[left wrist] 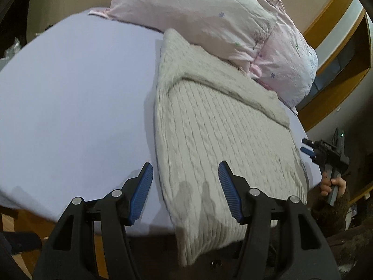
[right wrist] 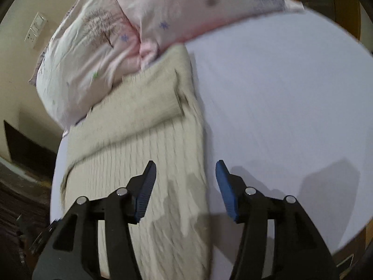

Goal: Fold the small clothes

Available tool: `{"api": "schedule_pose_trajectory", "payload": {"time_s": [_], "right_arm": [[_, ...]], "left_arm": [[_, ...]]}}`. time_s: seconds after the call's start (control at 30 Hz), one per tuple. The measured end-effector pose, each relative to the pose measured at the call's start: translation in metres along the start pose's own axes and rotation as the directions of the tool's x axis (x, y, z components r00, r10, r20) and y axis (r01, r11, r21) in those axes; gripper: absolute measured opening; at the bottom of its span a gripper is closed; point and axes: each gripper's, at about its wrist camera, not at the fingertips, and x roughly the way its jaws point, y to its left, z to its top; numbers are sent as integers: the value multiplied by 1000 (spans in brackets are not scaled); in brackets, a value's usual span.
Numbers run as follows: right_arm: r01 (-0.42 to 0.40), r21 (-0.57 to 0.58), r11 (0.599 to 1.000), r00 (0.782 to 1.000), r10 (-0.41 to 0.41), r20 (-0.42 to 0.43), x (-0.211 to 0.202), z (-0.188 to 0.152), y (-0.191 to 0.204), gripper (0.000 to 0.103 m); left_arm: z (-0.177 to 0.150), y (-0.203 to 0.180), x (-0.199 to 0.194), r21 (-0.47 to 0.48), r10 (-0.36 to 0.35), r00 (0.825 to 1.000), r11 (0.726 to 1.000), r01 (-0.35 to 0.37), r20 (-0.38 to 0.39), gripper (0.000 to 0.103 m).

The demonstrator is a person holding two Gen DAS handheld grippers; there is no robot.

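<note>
Left wrist view: the left gripper (left wrist: 185, 175) hangs above the near edge of a bed, its blue-padded jaws spread wide apart and holding nothing. Below it lies a cream cable-knit sweater (left wrist: 221, 140), stretched lengthwise on a pale lavender bedsheet (left wrist: 77, 107), with a folded band of the knit lying diagonally across its far half. The sweater's near end droops over the mattress edge. Its far end touches a pink pillow (left wrist: 209, 16) printed with small flowers. At the far right, the right gripper (left wrist: 307, 145) is seen from the side, held in the person's hand (left wrist: 331, 184) just beyond the sweater's right edge; its fingers are slightly parted.

Right wrist view: the picture is somewhat blurred. The right gripper (right wrist: 185, 175) has its jaws wide apart and empty, poised over the sweater (right wrist: 144, 140) near its right edge, where knit meets bedsheet (right wrist: 279, 98). The pillow (right wrist: 112, 46) rests against the sweater's far end. A wall switch plate (right wrist: 35, 29) shows at upper left.
</note>
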Motion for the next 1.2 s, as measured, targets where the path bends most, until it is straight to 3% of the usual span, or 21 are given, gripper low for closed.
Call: {"api": "schedule_pose_trajectory", "payload": {"time_s": [0.17,0.23,0.43,0.47,0.53,0.6,0.7,0.77,0.8,0.83,0.87,0.93,1.0,1.13,1.2], "right_arm": [[-113,15,993,990,114,-84,-7,-32,-20,51],[-218,5,976,965,216,-150,-6,-46,-18,50],[-365,-8,931,899,350,-263,-27,-89,-32,50],[-372,2,928,893,358,-272,-32,-93,-37,51],[-346,13,938,899,335,-281,-36,-97,-43,66],[-329,29,944,896,321,-306,-32,-102,-49,67],[-398,60,915,860,395,-322,-20,-108,-47,66],[-436,78,897,830,434,-351,-7,-112,-46,35],[-443,83,893,818,440,-370,-3,-115,-46,9],[-460,83,884,806,455,-378,-1,-117,-43,9],[-472,69,879,805,462,-372,-6,-116,-41,9],[-508,37,860,804,489,-337,-21,-107,-32,8],[-532,-34,846,821,506,-264,-42,-83,-13,8],[-562,-184,806,826,557,-85,-72,-16,31,8],[-552,-223,803,822,569,11,-69,27,51,8]], "left_arm": [[-17,1,-6,-7,-41,999,999,41,-10,60],[-25,1,-9,-22,-82,996,996,82,-17,60],[-67,18,-24,-141,-197,980,972,189,-40,60],[-75,22,-21,-164,-219,975,964,209,-43,60],[-81,25,-14,-189,-245,969,954,232,-44,60],[-80,23,-4,-196,-275,960,946,259,-57,61],[-76,14,10,-179,-283,956,947,266,-81,63],[-74,11,14,-190,-307,949,939,288,-79,59],[-73,10,15,-198,-333,940,929,312,-78,50],[-74,9,14,-200,-347,934,924,326,-81,19],[-74,8,12,-207,-373,924,914,350,-86,10],[-68,3,2,-200,-394,917,905,375,-68,9],[-49,-7,-12,-157,-395,918,909,386,-35,9],[22,-25,-26,-28,-323,945,945,325,55,9],[77,-23,-22,-6,-254,956,966,258,148,6]]}}
